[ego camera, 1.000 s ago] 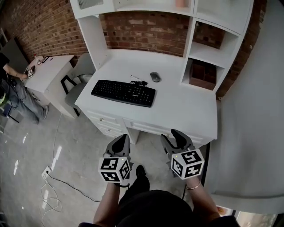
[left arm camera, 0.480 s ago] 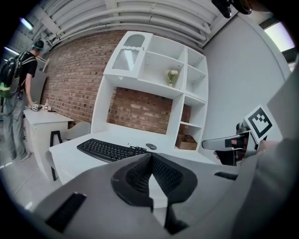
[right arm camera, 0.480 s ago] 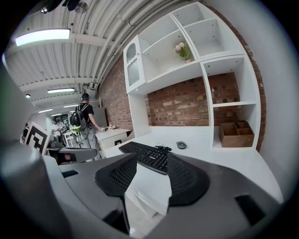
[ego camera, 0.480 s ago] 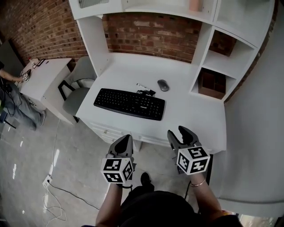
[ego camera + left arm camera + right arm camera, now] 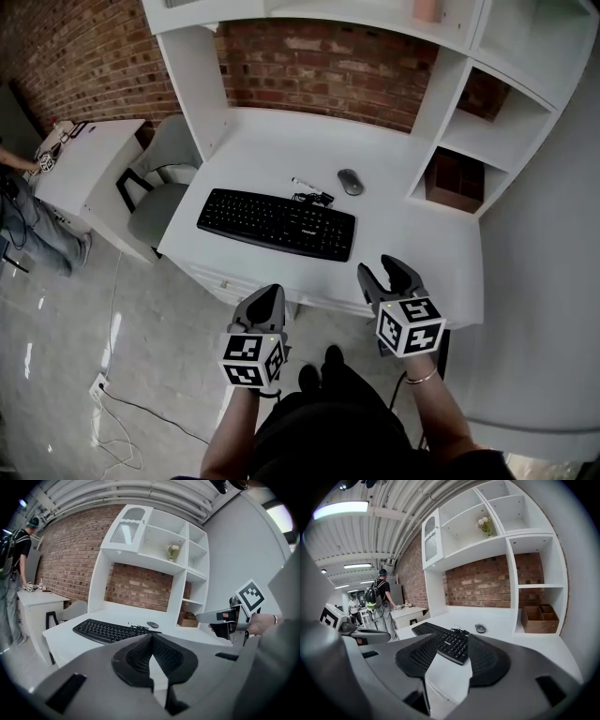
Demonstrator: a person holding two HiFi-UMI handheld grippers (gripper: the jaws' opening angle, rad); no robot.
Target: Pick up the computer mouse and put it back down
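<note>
A grey computer mouse [image 5: 351,182] lies on the white desk [image 5: 417,248], behind the right end of a black keyboard [image 5: 277,223]. The left gripper view shows the mouse [image 5: 153,625] far ahead, and so does the right gripper view [image 5: 480,628]. My left gripper [image 5: 266,298] hangs in front of the desk edge over the floor, its pads meeting at the tips [image 5: 151,638], with nothing in them. My right gripper [image 5: 382,270] reaches the desk's front edge, open and empty [image 5: 452,641]. Both are well short of the mouse.
A small tangle of black cable [image 5: 314,197] lies between keyboard and mouse. A wooden box [image 5: 455,183] sits in the right cubby. A grey chair [image 5: 159,202], a side table [image 5: 89,169] and a person [image 5: 19,211] stand to the left. A white cord [image 5: 112,412] trails on the floor.
Both grippers have come forward toward the desk. The right one now reaches the desk's front edge; the left is still over the floor.
</note>
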